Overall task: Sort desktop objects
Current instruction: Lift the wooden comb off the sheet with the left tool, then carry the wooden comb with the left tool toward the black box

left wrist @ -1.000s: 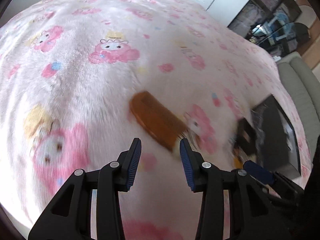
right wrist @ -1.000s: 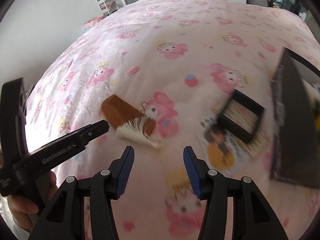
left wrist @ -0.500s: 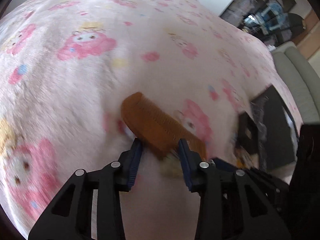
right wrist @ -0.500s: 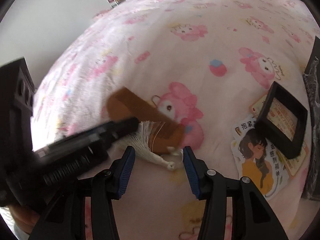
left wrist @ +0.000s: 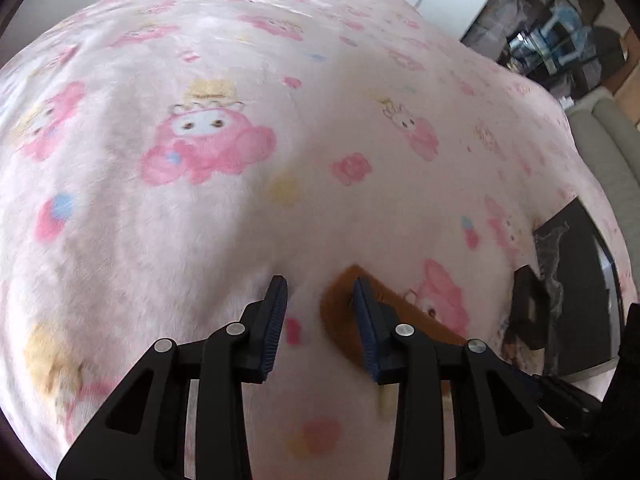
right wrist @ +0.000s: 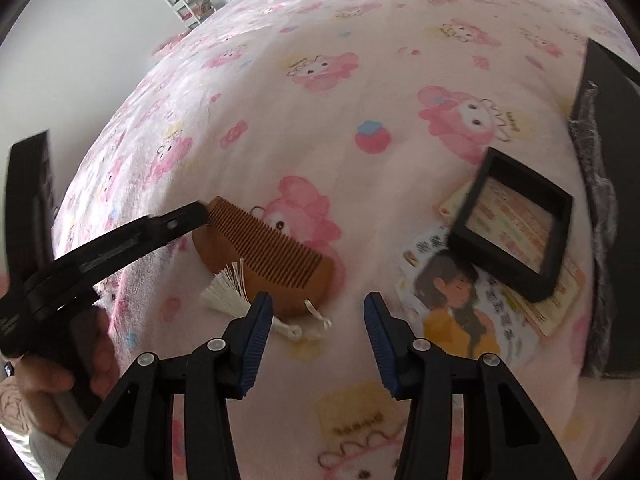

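Note:
A brown wooden comb (right wrist: 264, 256) with a white tassel (right wrist: 228, 288) lies on the pink cartoon blanket (right wrist: 320, 92). My left gripper (left wrist: 320, 292) stands partly open over the comb's (left wrist: 336, 308) far end. Only that rounded end pokes into the gap, beside the right finger, and the pads do not press on it. In the right wrist view one of its fingers (right wrist: 176, 224) touches the comb's upper left tip. My right gripper (right wrist: 316, 320) is open with nothing between its fingers, just below the comb's other end and its cord.
A small black frame (right wrist: 512, 232) rests on picture cards (right wrist: 460, 308) to the right. A large black box (right wrist: 608, 152) stands at the far right. A person's hand (right wrist: 60, 380) holds the left gripper. A grey sofa (left wrist: 608, 140) lies beyond the blanket.
The left gripper narrowed, straddled the comb's middle, then slid left to its end. The right gripper came lower and closer to the comb's tassel end.

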The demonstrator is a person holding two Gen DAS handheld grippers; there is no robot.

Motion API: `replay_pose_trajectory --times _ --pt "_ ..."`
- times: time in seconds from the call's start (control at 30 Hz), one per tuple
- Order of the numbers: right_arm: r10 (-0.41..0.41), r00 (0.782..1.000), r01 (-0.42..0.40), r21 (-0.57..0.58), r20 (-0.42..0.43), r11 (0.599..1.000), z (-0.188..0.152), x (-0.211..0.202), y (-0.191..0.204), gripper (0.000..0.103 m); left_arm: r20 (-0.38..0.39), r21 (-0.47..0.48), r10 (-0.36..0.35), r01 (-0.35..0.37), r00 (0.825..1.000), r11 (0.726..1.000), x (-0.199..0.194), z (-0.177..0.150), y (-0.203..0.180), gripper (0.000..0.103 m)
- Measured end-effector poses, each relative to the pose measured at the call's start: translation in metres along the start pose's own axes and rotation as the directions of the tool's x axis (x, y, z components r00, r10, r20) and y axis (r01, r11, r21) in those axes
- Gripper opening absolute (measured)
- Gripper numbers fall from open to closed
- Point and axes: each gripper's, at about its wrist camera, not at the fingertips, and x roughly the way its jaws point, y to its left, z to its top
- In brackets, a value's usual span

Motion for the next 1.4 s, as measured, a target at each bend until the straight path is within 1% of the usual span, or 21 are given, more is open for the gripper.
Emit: replay_pose_trajectory --times 0.1,0.2,0.3,0.43,0.57,0.67,0.87,0.93,1.0,1.1,1.13,1.23,1.3,1.4 --pt "0.009 1.000 -0.009 -0.009 -0.012 1.000 0.004 0.011 0.004 0.045 -0.009 0.025 -0.037 0.038 0.999 0.999 0.006 -0.003 -0.007 0.034" --pt "0.031 0.999 -0.031 0.003 -0.022 1.000 0.004 0.020 0.005 0.046 -0.011 0.047 -0.038 0.038 0.999 0.998 0.003 -0.010 -0.012 0.036" --pt "0.037 0.999 -0.037 -0.020 -0.007 0.999 -0.001 0.012 0.006 0.046 -0.003 0.036 -0.027 0.027 1.000 0.999 -0.004 -0.019 -0.012 0.036" --pt "0.052 0.999 -0.052 -0.026 0.000 0.998 -0.010 -0.008 0.000 0.045 -0.021 0.030 -0.075 0.076 0.997 0.997 -0.021 -0.031 -0.021 0.036" --pt "0.026 0.999 -0.026 -0.013 0.037 1.000 -0.034 -0.048 -0.014 0.045 -0.031 0.055 -0.141 0.143 0.989 0.988 -0.043 -0.062 -0.047 0.038" --pt "0.009 0.999 -0.010 0.011 0.052 1.000 -0.055 -0.072 -0.028 0.045 -0.062 0.067 -0.188 0.192 0.980 0.979 -0.052 -0.088 -0.066 0.038" --pt "-0.036 0.998 0.033 0.066 0.053 0.997 -0.110 -0.114 -0.058 0.045 -0.138 0.102 -0.230 0.245 0.963 0.964 -0.057 -0.141 -0.099 0.038" --pt "-0.043 0.998 0.038 0.095 0.052 0.995 -0.131 -0.125 -0.073 0.045 -0.179 0.123 -0.235 0.258 0.956 0.958 -0.052 -0.157 -0.113 0.038" --pt "-0.042 0.998 0.035 0.141 0.047 0.989 -0.148 -0.131 -0.089 0.046 -0.203 0.153 -0.229 0.262 0.952 0.953 -0.052 -0.168 -0.126 0.038" --pt "-0.031 0.999 0.022 0.204 0.040 0.979 -0.165 -0.134 -0.107 0.046 -0.227 0.187 -0.219 0.263 0.949 0.946 -0.049 -0.178 -0.141 0.037" --pt "-0.033 0.999 0.025 0.219 0.035 0.975 -0.169 -0.135 -0.112 0.046 -0.229 0.192 -0.211 0.257 0.950 0.947 -0.048 -0.180 -0.143 0.037" --pt "-0.075 0.997 0.074 0.241 -0.006 0.968 -0.175 -0.133 -0.120 0.046 -0.220 0.198 -0.179 0.224 0.959 0.954 -0.050 -0.183 -0.143 0.038" --pt "-0.104 0.994 0.107 0.232 -0.026 0.967 -0.177 -0.130 -0.121 0.046 -0.217 0.190 -0.183 0.225 0.959 0.956 -0.050 -0.184 -0.139 0.038" --pt "-0.098 0.995 0.104 0.219 -0.035 0.970 -0.178 -0.123 -0.120 0.046 -0.222 0.197 -0.170 0.215 0.960 0.957 -0.043 -0.186 -0.138 0.039"
